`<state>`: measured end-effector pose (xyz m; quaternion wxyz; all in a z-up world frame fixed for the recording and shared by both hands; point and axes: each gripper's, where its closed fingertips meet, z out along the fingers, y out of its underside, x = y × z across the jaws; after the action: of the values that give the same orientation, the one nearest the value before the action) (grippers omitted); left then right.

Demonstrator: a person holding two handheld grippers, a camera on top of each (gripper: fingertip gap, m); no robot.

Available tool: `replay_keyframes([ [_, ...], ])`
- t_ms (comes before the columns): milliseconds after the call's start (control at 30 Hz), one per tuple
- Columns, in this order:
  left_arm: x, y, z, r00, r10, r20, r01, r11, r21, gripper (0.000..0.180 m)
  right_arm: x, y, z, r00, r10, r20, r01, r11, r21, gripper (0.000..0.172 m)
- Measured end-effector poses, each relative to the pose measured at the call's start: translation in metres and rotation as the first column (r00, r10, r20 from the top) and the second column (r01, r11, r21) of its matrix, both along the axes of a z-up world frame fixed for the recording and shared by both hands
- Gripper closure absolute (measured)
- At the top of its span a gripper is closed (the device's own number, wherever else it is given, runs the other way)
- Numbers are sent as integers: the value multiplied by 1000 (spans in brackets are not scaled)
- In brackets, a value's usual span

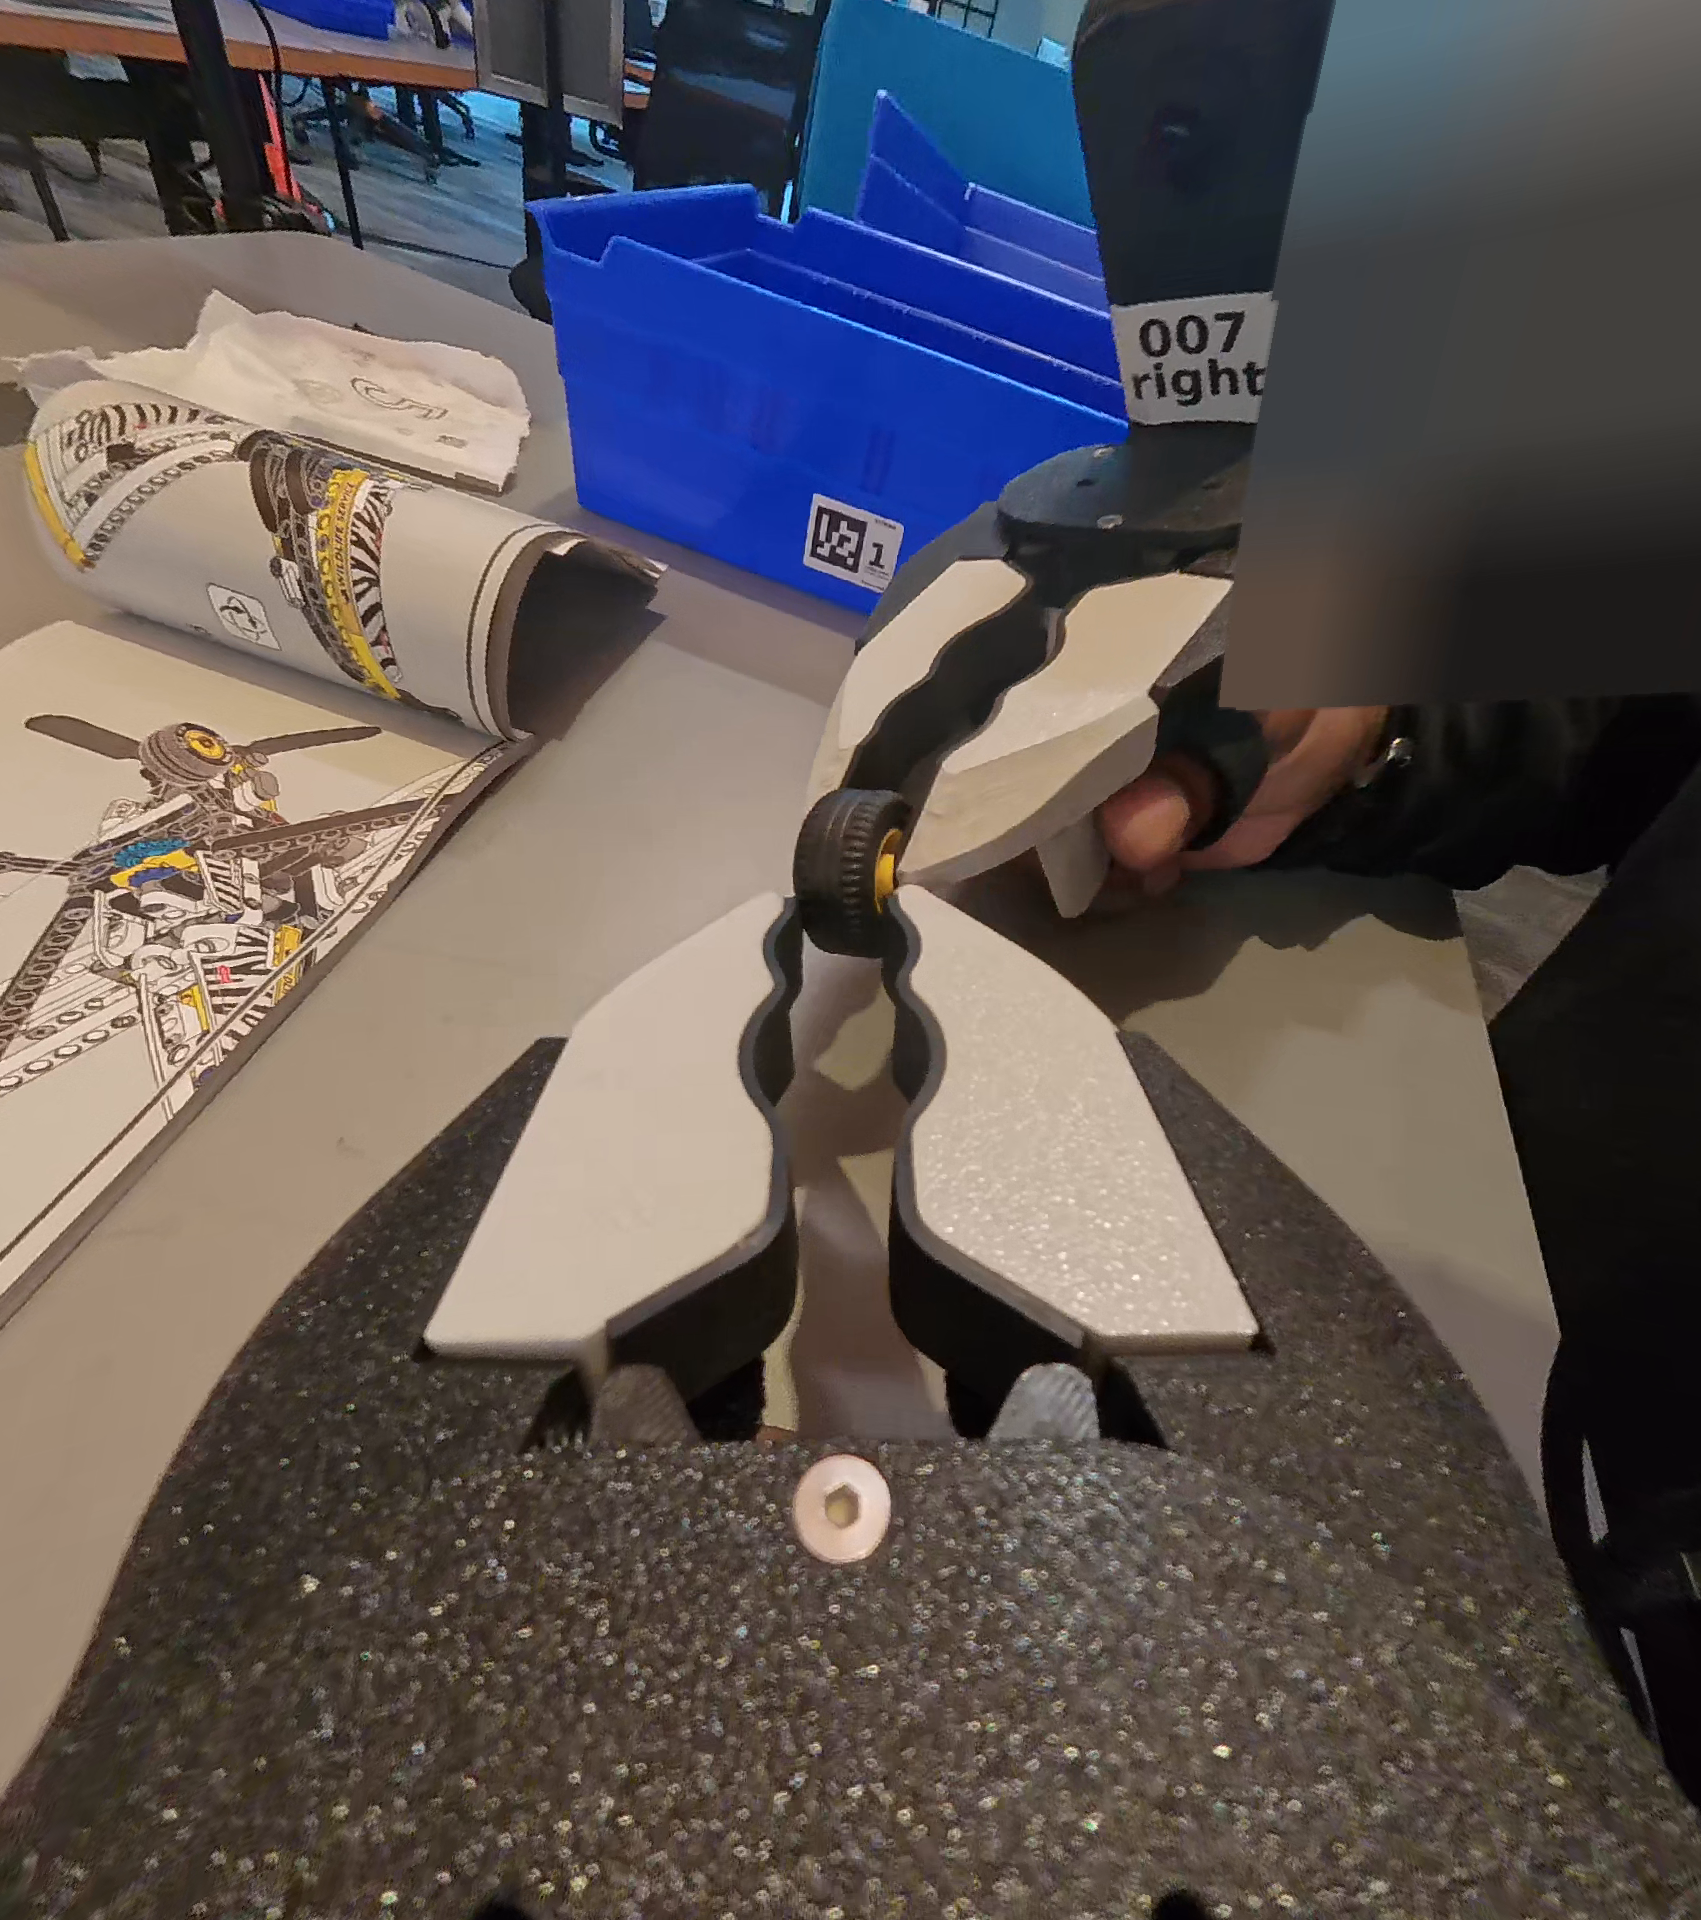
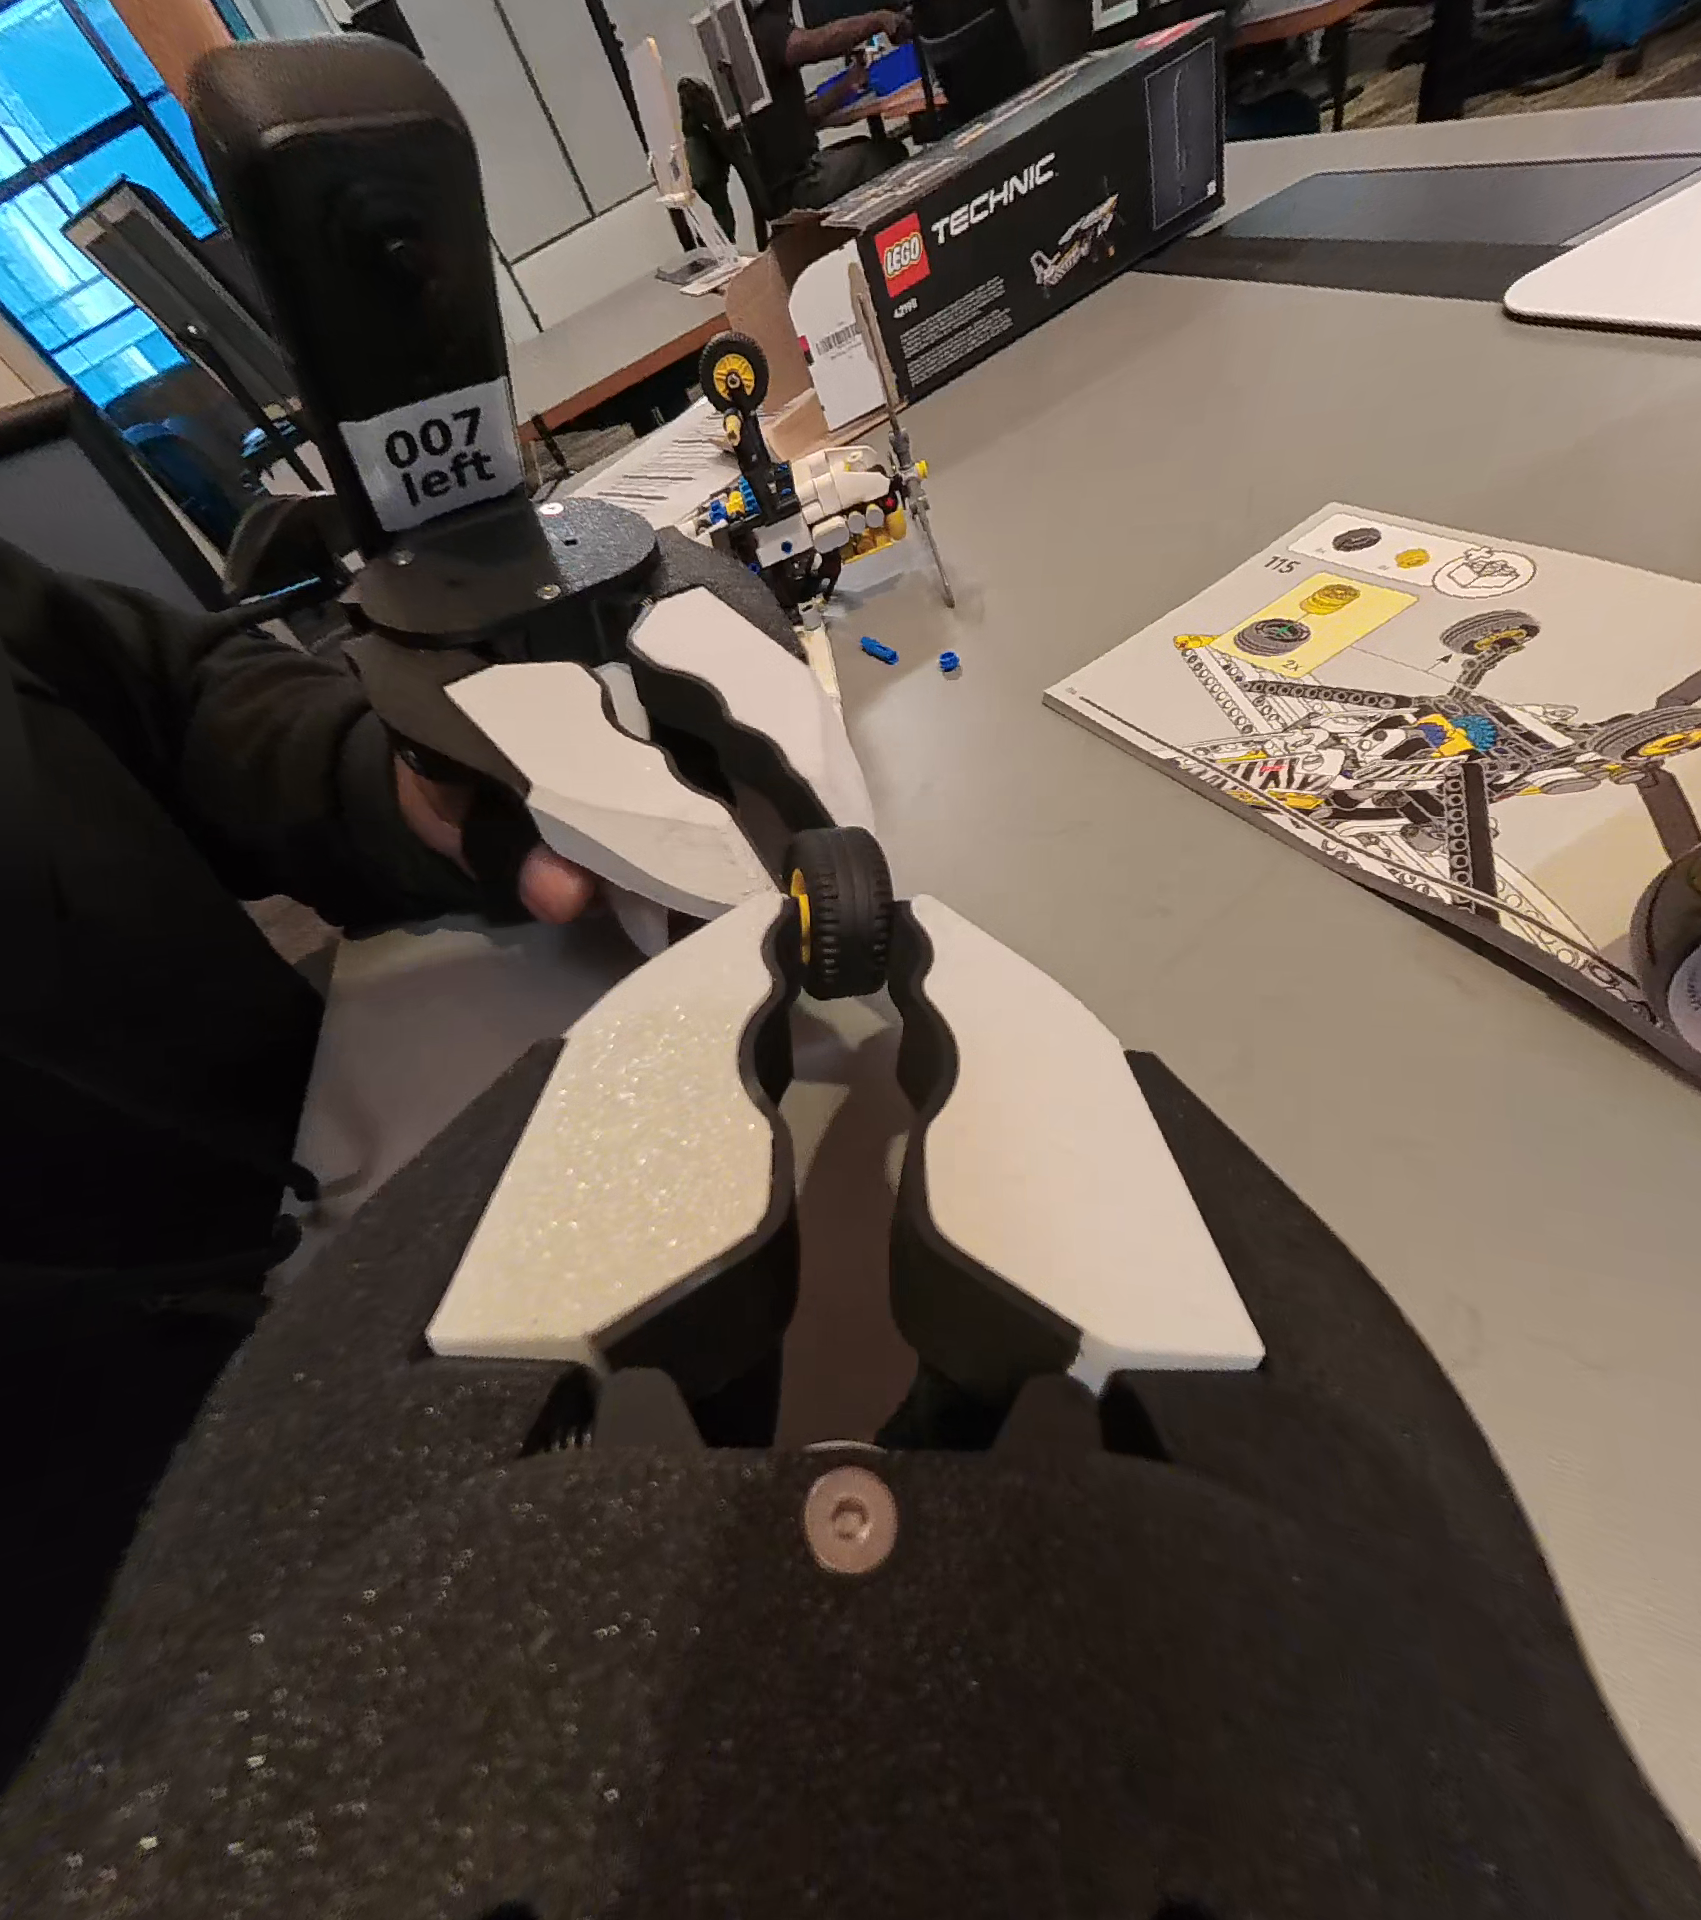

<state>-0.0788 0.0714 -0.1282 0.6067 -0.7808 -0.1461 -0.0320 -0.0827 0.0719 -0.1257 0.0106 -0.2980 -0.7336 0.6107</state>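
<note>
Item: small black tyre w/ yellow hub (image 1: pixel 851 871), raised above grey table (image 1: pixel 617 831), centre of scene. I'm clamping it w/ left gripper (image 1: pixel 848 914) and right gripper (image 2: pixel 841 935) tip-to-tip, steadying both sides. Open instruction booklet (image 2: pixel 1428 707) lying near for ref.

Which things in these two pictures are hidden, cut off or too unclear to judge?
- Left wrist view: a blurred patch covers the area above the person's hand at upper right.
- Left wrist view: the instruction booklet is cut by the left edge.
- Right wrist view: the small wheel between both hand-held grippers hides its far face and hub.
- Right wrist view: the two blue pieces on the table are too small to identify.
</note>
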Motion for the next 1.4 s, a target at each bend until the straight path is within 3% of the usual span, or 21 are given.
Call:
replay_keyframes([
  [367,0,-2,3,997,31,-75,-31,1000,7,167,1,-1,0,1000,-2,9,2,1000,-10,156],
  [633,10,-4,11,993,-117,31,114,989,93,167,9,-3,7,992,110,66,-103,990,-101,156],
  [867,5,-3,6,999,-32,-38,33,999,32,168,4,-2,2,999,45,29,-44,998,-38,156],
  [1400,2,-3,2,999,-6,-39,6,1000,7,168,2,-3,-2,999,-1,-39,2,999,34,155],
])
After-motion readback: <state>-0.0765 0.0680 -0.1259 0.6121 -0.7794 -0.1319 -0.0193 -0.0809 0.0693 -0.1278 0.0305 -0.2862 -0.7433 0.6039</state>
